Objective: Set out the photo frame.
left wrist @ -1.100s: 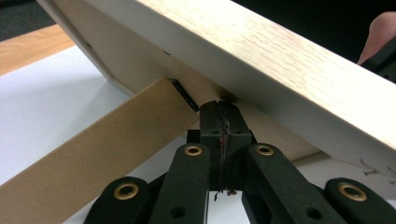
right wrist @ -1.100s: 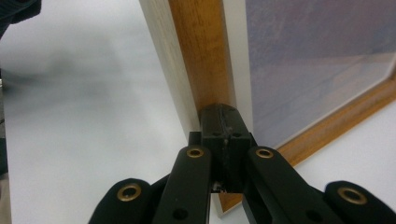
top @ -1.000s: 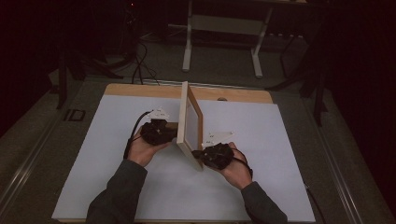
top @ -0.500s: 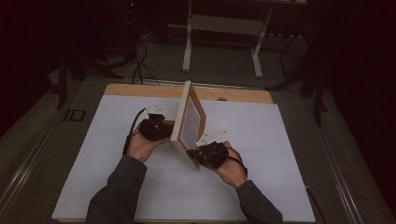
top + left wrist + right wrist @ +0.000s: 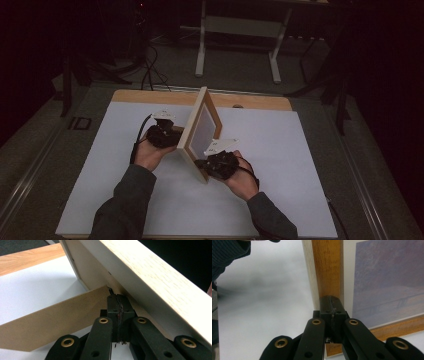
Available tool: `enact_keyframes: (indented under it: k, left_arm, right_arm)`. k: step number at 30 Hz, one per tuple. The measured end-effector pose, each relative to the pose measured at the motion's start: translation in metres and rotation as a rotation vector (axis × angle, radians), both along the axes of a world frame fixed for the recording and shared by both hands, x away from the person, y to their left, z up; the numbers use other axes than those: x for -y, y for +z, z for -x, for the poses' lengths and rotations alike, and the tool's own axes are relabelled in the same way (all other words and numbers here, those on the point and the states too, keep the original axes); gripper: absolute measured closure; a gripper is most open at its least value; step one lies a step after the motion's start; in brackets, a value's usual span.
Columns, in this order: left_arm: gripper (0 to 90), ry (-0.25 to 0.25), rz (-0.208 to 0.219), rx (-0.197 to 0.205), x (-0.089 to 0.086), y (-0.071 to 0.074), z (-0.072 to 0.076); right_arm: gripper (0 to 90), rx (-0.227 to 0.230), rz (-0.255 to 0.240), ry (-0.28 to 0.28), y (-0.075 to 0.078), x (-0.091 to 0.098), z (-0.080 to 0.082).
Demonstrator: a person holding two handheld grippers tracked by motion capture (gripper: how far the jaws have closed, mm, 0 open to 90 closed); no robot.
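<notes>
A wooden picture frame (image 5: 202,131) stands on edge on the white table, its pale print (image 5: 387,277) facing right. My left gripper (image 5: 175,139) is behind it, jaws shut, tips (image 5: 117,298) at the point where the brown cardboard stand flap (image 5: 57,320) joins the frame's back (image 5: 95,272). My right gripper (image 5: 201,163) is at the front near corner, jaws shut, tips (image 5: 331,301) against the frame's wooden rail (image 5: 328,267). Nothing shows between either pair of jaws.
The white mat (image 5: 300,165) covers the table, with a bare wooden strip (image 5: 150,96) along the far edge. A dark sleeve (image 5: 229,252) of the other arm is beyond the frame. A metal stand (image 5: 240,30) is on the floor behind the table.
The frame's near corner has swung slightly left, and the right hand has followed it. The left hand has stayed behind the frame.
</notes>
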State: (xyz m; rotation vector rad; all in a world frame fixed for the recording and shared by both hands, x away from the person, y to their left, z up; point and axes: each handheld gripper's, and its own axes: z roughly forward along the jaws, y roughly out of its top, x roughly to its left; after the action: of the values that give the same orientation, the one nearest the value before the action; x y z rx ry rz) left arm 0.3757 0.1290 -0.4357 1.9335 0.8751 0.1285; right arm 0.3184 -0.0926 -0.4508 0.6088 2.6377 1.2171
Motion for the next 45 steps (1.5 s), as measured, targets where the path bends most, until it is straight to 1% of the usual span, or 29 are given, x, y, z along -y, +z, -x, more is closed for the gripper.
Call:
enact_keyframes:
  k: [5,11,14,16,19,20,21,22,23,26,28,30,32,35,39,45]
  left_arm:
    - [90.0,0.002,0.014,-0.008,-0.001,-0.001,-0.002]
    - [90.0,0.002,0.013,-0.012,-0.002,-0.001,-0.002]
    - [89.6,0.014,0.002,-0.007,-0.002,0.000,-0.002]
    - [86.1,0.038,-0.012,-0.001,-0.002,0.000,-0.001]
    - [82.9,0.064,-0.020,0.011,-0.004,0.002,0.001]
    - [81.5,0.084,-0.024,0.016,-0.004,0.004,0.003]
    - [79.6,0.084,-0.024,0.016,-0.004,0.004,0.003]
    - [79.6,0.097,-0.020,0.021,-0.007,0.006,0.005]
    - [76.0,0.107,-0.019,0.027,-0.008,0.008,0.006]
    - [71.6,0.139,-0.016,0.042,-0.012,0.013,0.010]
    - [67.1,0.172,-0.029,0.057,-0.015,0.016,0.013]
    - [63.9,0.196,-0.030,0.065,-0.017,0.019,0.015]
    - [61.3,0.220,-0.026,0.073,-0.019,0.021,0.017]
    - [56.3,0.242,0.004,0.066,-0.023,0.026,0.020]
    - [53.3,0.272,0.034,0.070,-0.025,0.031,0.026]
    - [45.7,0.293,0.077,0.084,-0.025,0.040,0.035]
  right_arm:
    - [90.0,-0.001,0.001,-0.001,0.000,-0.003,-0.001]
    - [90.0,0.000,-0.002,0.001,0.000,-0.003,-0.001]
    - [89.9,0.003,0.000,0.001,0.000,-0.003,-0.001]
    - [88.2,0.005,0.003,0.003,0.000,-0.002,-0.001]
    - [85.9,0.008,0.004,0.002,-0.001,-0.001,-0.001]
    - [85.1,0.008,0.003,-0.001,-0.001,0.001,-0.001]
    - [85.1,0.008,0.003,-0.001,-0.001,0.001,-0.001]
    - [84.2,0.008,0.001,-0.005,-0.001,0.003,-0.001]
    - [82.4,0.006,-0.001,-0.016,-0.001,0.007,-0.002]
    - [79.2,0.004,-0.003,-0.042,-0.001,0.014,-0.004]
    - [76.5,0.005,-0.002,-0.058,-0.002,0.018,-0.006]
    - [72.9,0.005,-0.004,-0.074,-0.003,0.023,-0.008]
    - [69.0,0.005,-0.004,-0.088,-0.005,0.027,-0.009]
    - [64.2,-0.001,-0.004,-0.105,-0.008,0.033,-0.011]
    - [61.4,-0.005,-0.004,-0.128,-0.011,0.040,-0.014]
    - [59.9,-0.010,-0.006,-0.150,-0.013,0.047,-0.016]
